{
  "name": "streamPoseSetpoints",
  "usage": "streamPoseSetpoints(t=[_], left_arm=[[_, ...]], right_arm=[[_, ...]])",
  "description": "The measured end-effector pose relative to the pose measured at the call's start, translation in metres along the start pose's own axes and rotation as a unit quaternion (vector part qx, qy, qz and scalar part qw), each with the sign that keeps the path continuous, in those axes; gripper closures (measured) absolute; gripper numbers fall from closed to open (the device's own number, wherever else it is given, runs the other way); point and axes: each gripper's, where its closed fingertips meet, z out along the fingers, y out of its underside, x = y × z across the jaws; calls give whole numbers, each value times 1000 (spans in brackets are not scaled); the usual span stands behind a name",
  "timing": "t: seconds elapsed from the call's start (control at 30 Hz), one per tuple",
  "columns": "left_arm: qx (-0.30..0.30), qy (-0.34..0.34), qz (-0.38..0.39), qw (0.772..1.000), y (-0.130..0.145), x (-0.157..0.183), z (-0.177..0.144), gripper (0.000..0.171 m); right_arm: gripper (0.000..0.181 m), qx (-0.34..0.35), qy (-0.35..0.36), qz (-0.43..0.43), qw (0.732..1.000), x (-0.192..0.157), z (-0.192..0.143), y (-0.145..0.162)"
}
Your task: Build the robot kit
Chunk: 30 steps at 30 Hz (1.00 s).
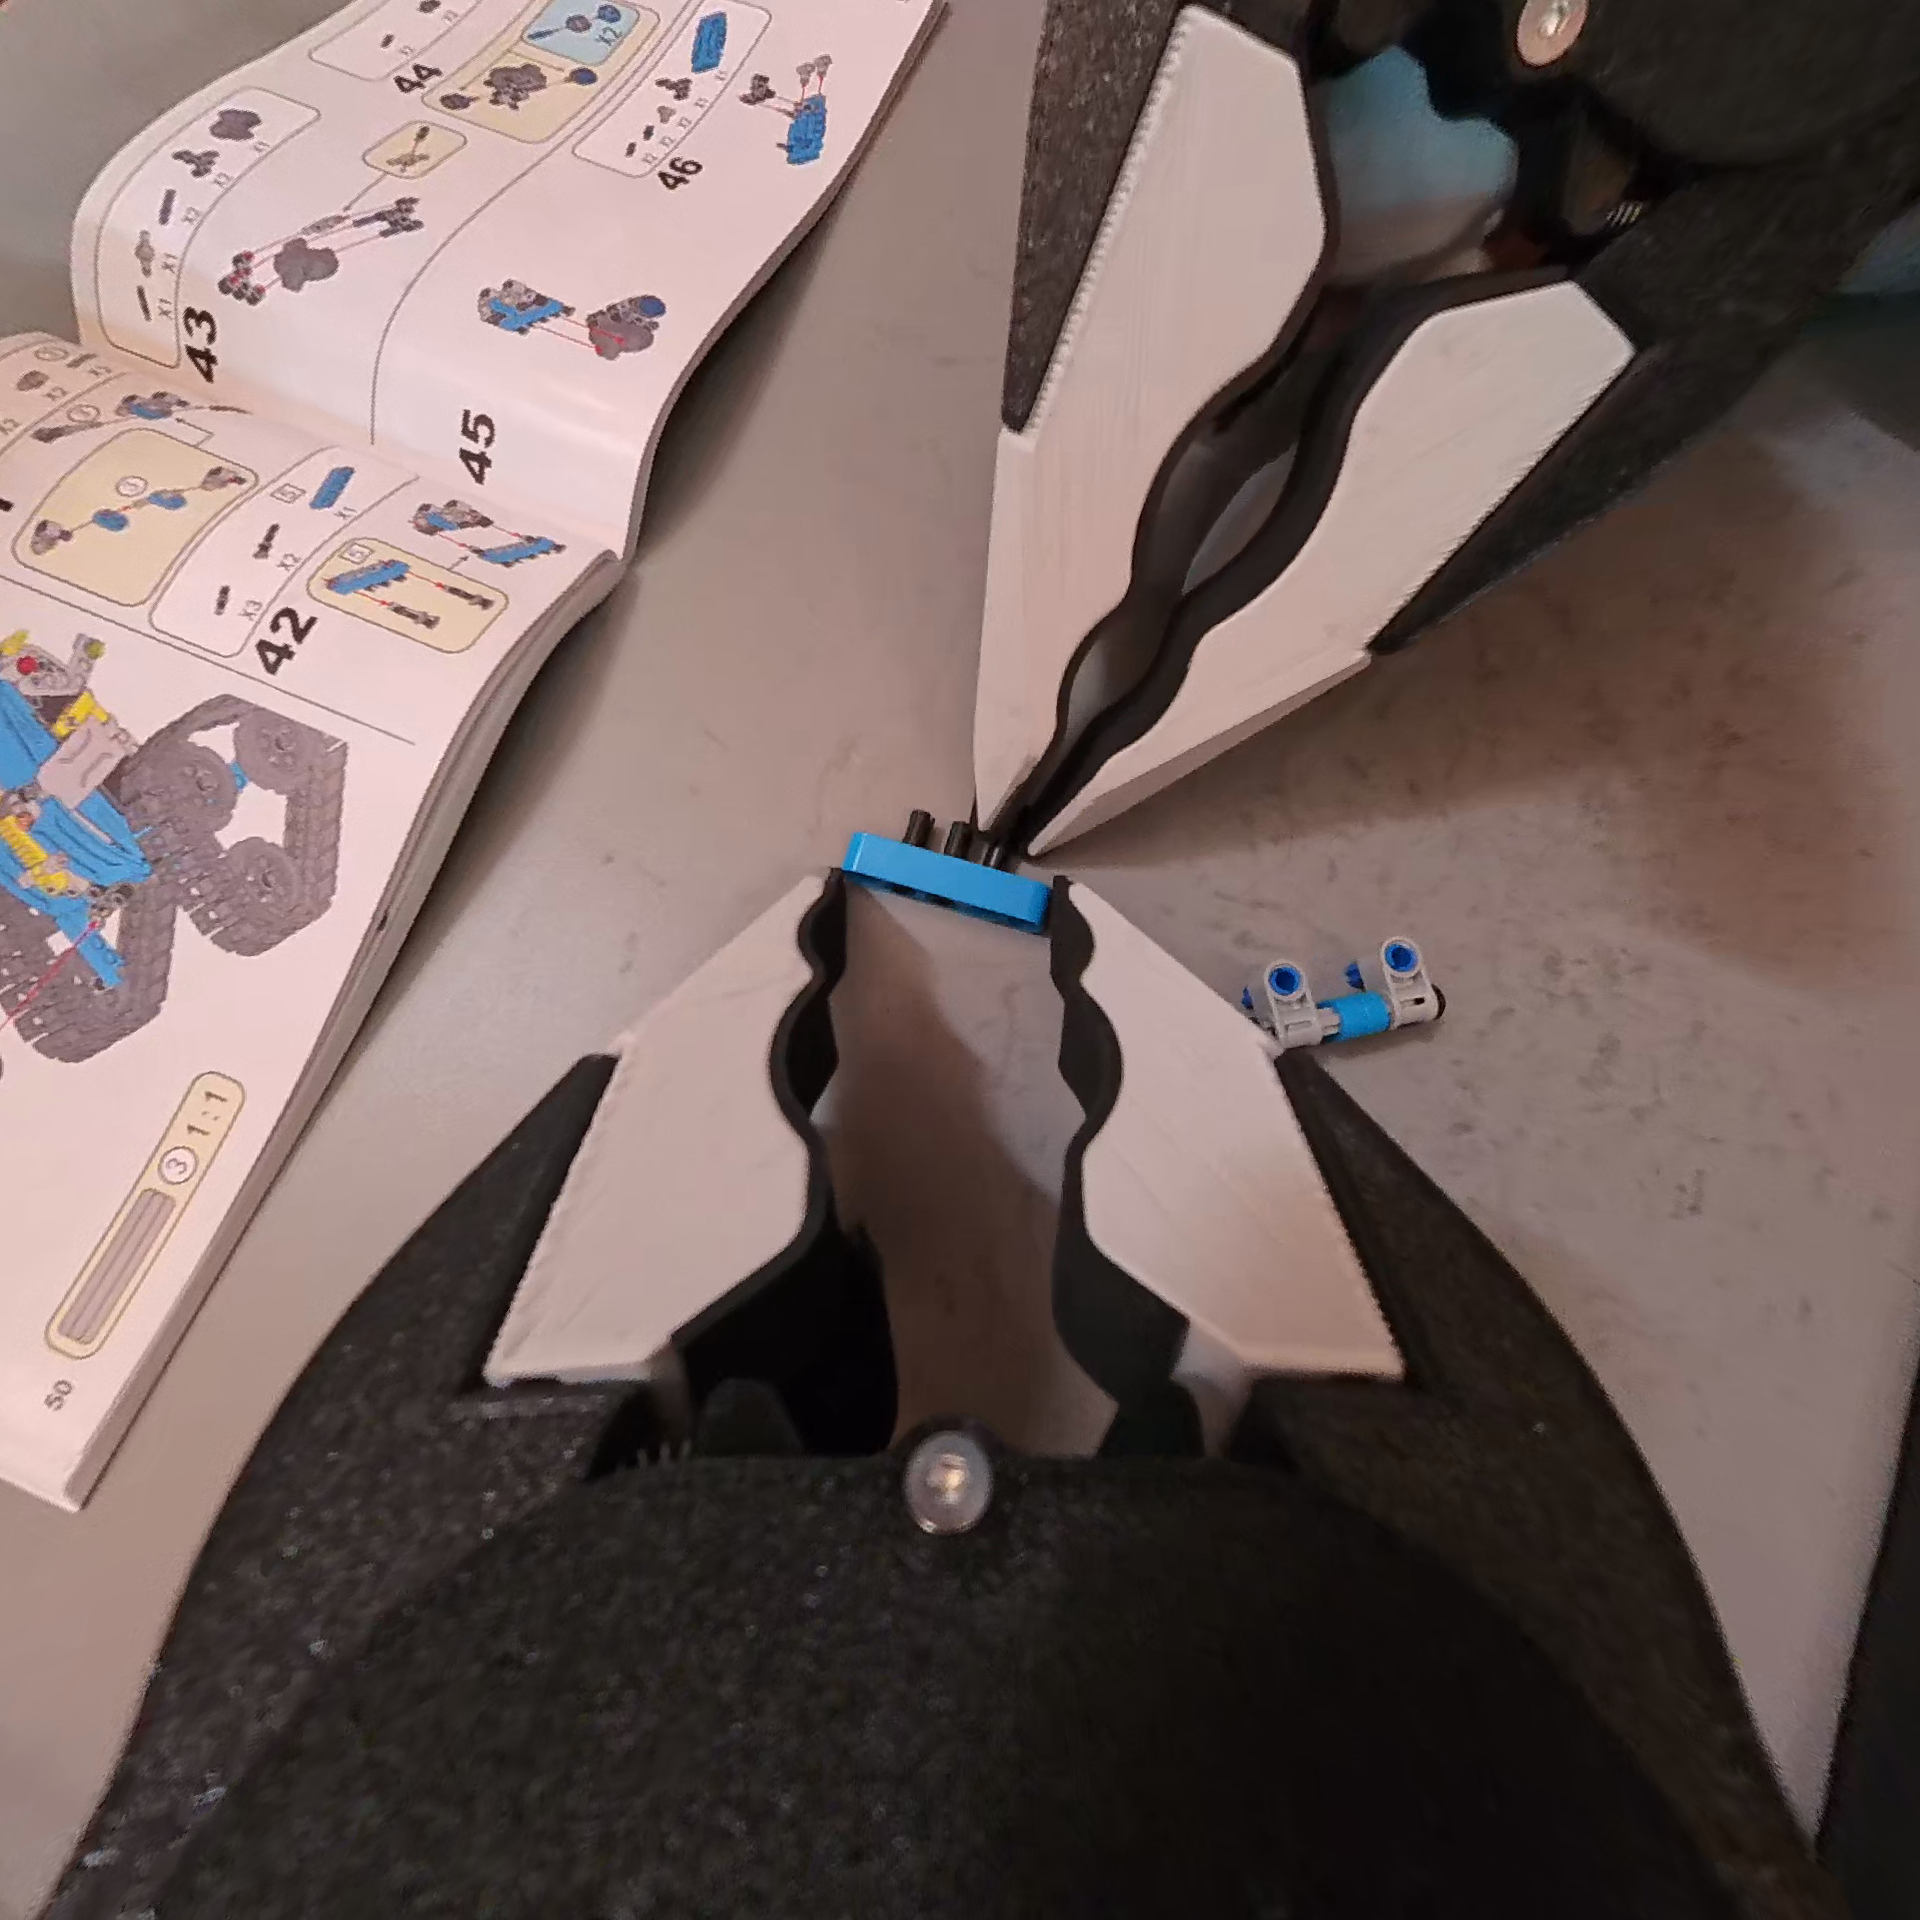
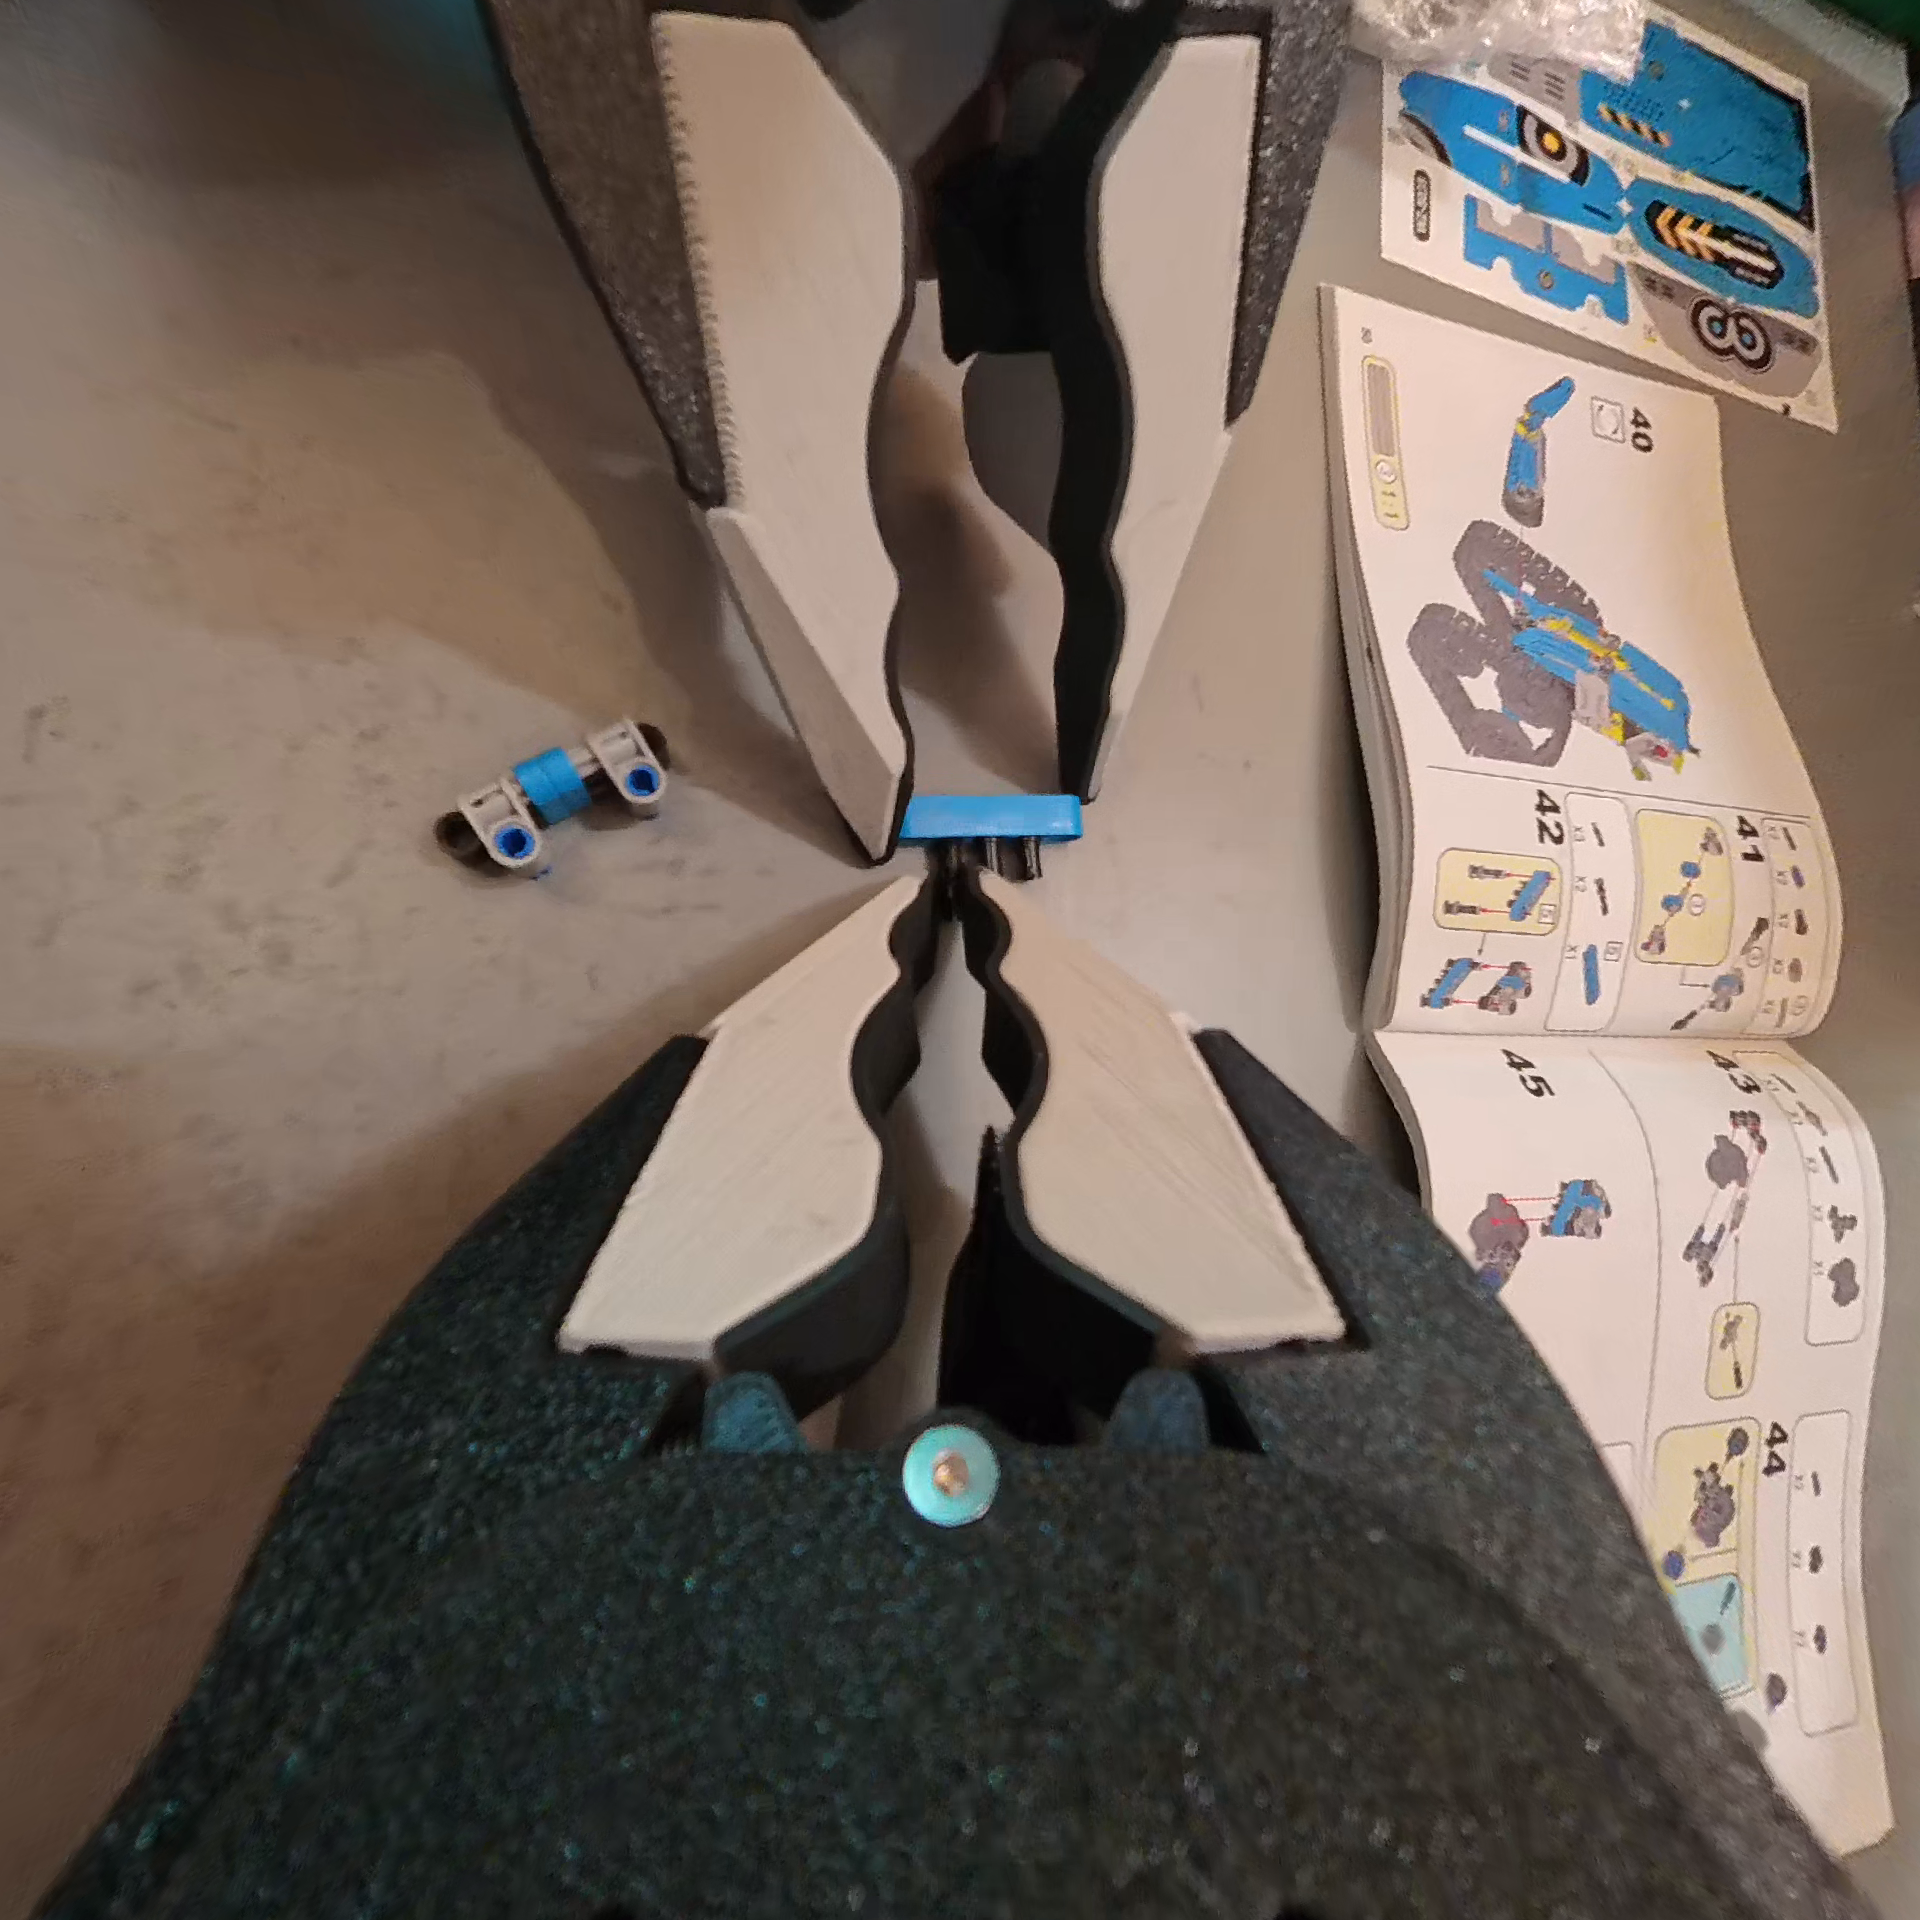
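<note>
Between the 2 grippers, just above the grey desk [image 1: 727, 623], sits a flat blue beam [image 1: 940, 883] with 3 short black pins [image 1: 954, 836] poking out of 1 side. The left gripper [image 1: 945, 899] has its fingers pressed on the 2 ends of the beam, likely so the beam stays put. The right gripper [image 2: 948, 883] comes from the other way, its tips squeezed together on 1 black pin, most likely to push it in or pull it out. Off to 1 side on the desk lies a small grey and blue part [image 1: 1340, 1003], apart from both grippers. An open booklet [image 1: 343, 436] with building pictures lies near the other edge of the desk, close enough to look at. Past it is a sticker sheet [image 2: 1605, 197].
</note>
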Motion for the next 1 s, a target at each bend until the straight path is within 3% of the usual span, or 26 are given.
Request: streamPoseSetpoints(t=[0.23, 0.43, 0.6, 0.77, 1.0], left_arm=[[2, -9, -3, 1000, 0, 1, 0, 133], [3, -10, -8, 1000, 0, 1, 0, 134], [2, -11, -7, 1000, 1, 2, 0, 137], [2, -28, -17, 999, 2, 2, -2, 136], [0, -42, -30, 999, 10, 8, -10, 136]], right_arm=[[178, 9, 0, 3, 1000, -1, -1, -2], [178, 27, -72, 120, 990, -4, 1, -2], [179, 9, -13, 42, 999, -3, 5, -6], [178, 15, -17, 84, 996, -2, 4, -5], [178, 8, -10, 74, 997, -2, 4, -4]])
